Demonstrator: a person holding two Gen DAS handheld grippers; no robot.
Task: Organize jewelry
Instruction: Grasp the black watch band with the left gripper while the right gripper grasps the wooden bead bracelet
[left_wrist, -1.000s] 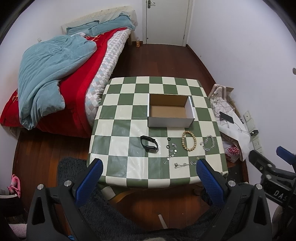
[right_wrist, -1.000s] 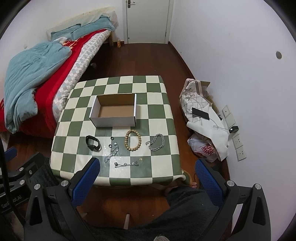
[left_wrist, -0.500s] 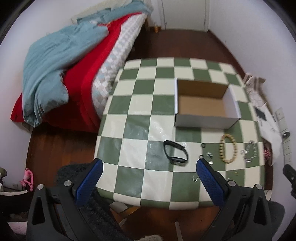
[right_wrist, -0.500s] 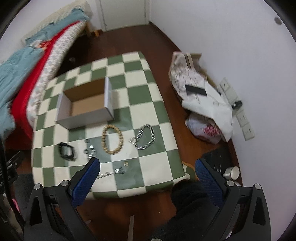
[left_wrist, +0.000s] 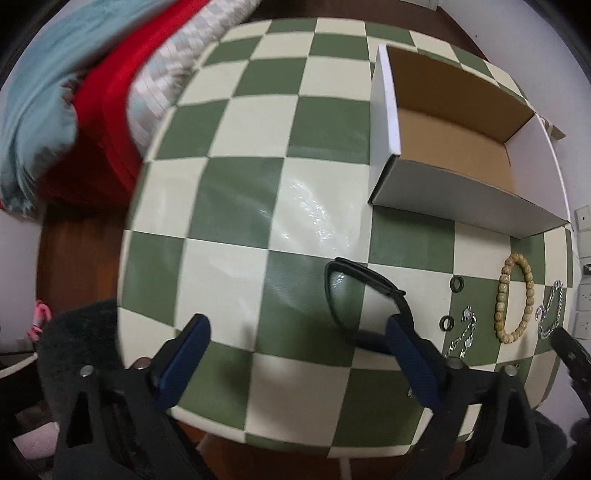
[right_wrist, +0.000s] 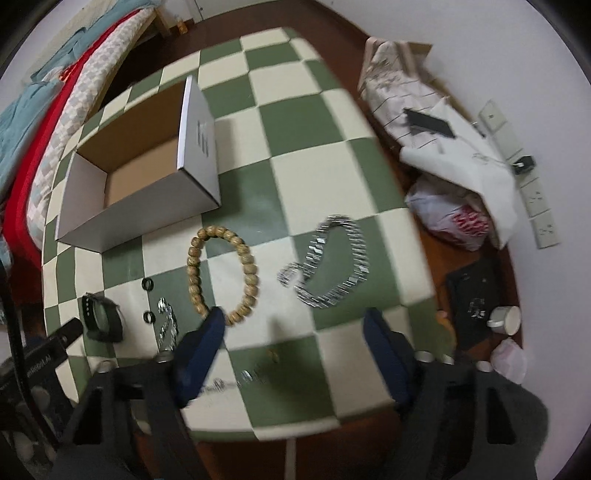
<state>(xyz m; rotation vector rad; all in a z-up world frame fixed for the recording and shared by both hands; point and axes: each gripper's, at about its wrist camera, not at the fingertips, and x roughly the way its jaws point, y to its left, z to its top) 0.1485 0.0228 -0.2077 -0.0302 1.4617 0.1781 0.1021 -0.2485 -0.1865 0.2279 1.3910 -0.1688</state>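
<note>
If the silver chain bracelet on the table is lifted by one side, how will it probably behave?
The silver chain bracelet looks made of many small links and lies in a loose curl, so it will probably hang limp rather than keep its shape. Its shiny metal may slip between the fingers. It lies flat on the checked table, so rolling seems unlikely.

Surroundings of the green-and-cream checkered table

Bed with red cover and blue blanket at 10 o'clock; white bags, wall sockets, mug at 3 o'clock.
</note>
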